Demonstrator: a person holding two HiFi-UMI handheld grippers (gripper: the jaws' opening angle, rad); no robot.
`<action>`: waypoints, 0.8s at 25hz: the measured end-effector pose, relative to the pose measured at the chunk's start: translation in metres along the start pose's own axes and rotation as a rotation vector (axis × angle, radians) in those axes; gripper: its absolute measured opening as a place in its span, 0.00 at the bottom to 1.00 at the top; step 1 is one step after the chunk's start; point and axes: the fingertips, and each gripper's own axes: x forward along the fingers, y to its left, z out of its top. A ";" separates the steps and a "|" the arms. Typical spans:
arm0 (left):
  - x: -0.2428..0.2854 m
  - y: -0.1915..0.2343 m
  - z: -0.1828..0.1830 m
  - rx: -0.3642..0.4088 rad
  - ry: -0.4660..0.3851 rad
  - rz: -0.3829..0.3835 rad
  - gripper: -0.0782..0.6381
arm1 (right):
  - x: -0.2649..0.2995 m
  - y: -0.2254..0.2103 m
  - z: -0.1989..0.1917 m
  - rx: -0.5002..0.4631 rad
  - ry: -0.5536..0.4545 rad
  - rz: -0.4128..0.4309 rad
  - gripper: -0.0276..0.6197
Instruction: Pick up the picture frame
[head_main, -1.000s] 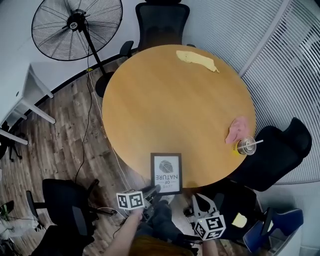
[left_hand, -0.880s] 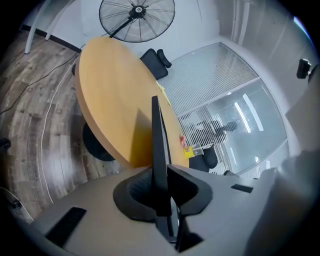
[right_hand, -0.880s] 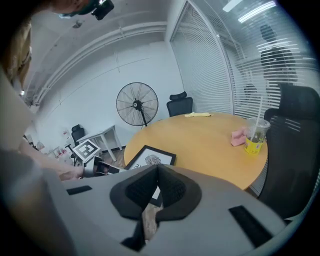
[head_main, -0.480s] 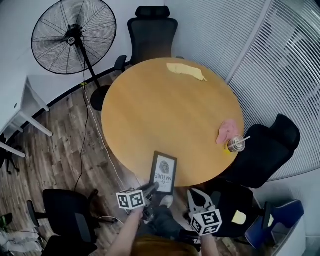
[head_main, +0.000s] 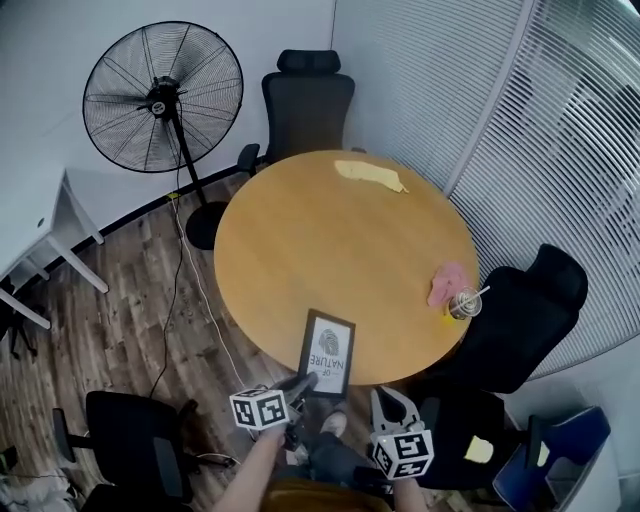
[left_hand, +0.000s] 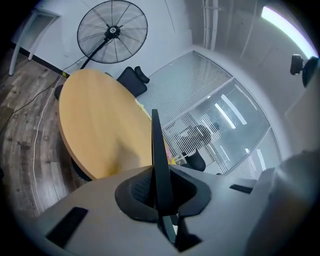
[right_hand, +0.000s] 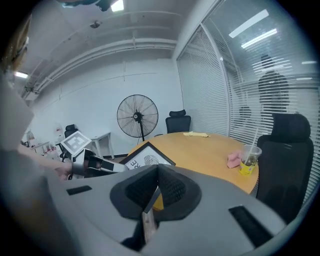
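Picture frame edge-on in left hand-held gripper, front visible overhead

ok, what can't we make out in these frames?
- Picture frame face: left gripper view, edge-on, only its black rim shows.
- Left hand-held gripper pads on the frame: head view, too small and dark.
- Cup contents: head and right gripper views, too small.
- Person's arms: head view, cut off by the bottom edge.
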 end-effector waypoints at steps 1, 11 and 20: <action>-0.004 -0.005 0.005 0.011 -0.010 -0.008 0.19 | -0.001 0.003 0.002 -0.003 -0.011 -0.006 0.06; -0.039 -0.046 0.030 0.094 -0.073 -0.058 0.19 | -0.021 0.008 0.020 -0.016 -0.080 -0.127 0.06; -0.055 -0.070 0.037 0.117 -0.104 -0.102 0.19 | -0.032 0.012 0.029 -0.015 -0.134 -0.144 0.06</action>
